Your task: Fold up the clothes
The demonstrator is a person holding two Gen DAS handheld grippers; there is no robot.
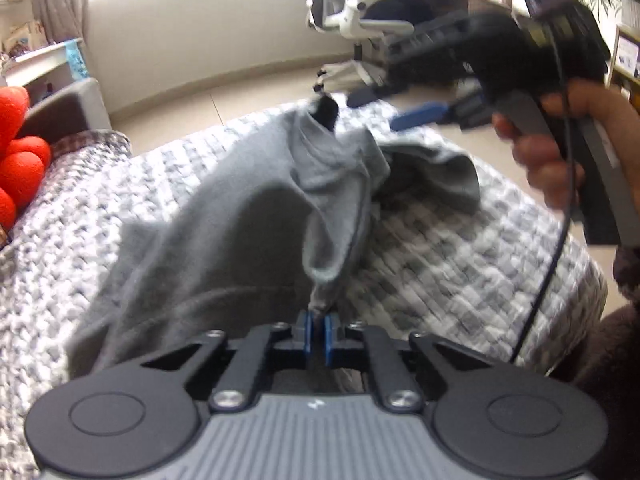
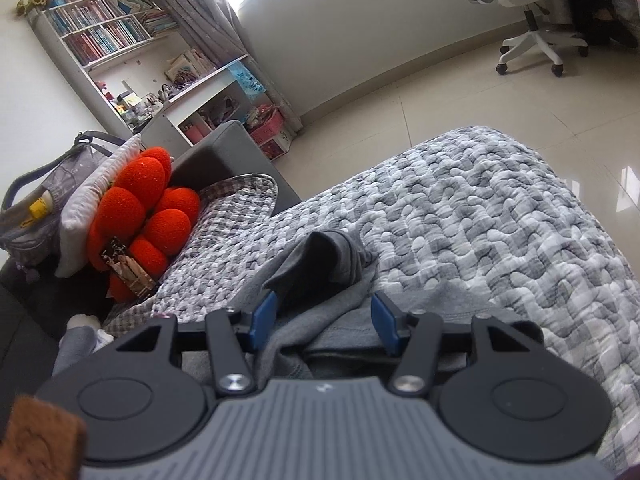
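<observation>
Pinched shut, my left gripper (image 1: 318, 326) lifts a fold of the grey sweatshirt (image 1: 224, 216) off the quilted bedcover (image 1: 460, 248); my right gripper (image 2: 324, 318) hangs open above it, so I judge it should take another edge

Just one grey sweatshirt (image 1: 224, 216), soft fleecy stuff, lying rumpled on the grey checked quilt (image 1: 460, 248) of the bed. One corner is pulled up into a pinched peak, the rest sags in loose folds, a cuffed bit (image 2: 336, 256) flopped over.
</observation>
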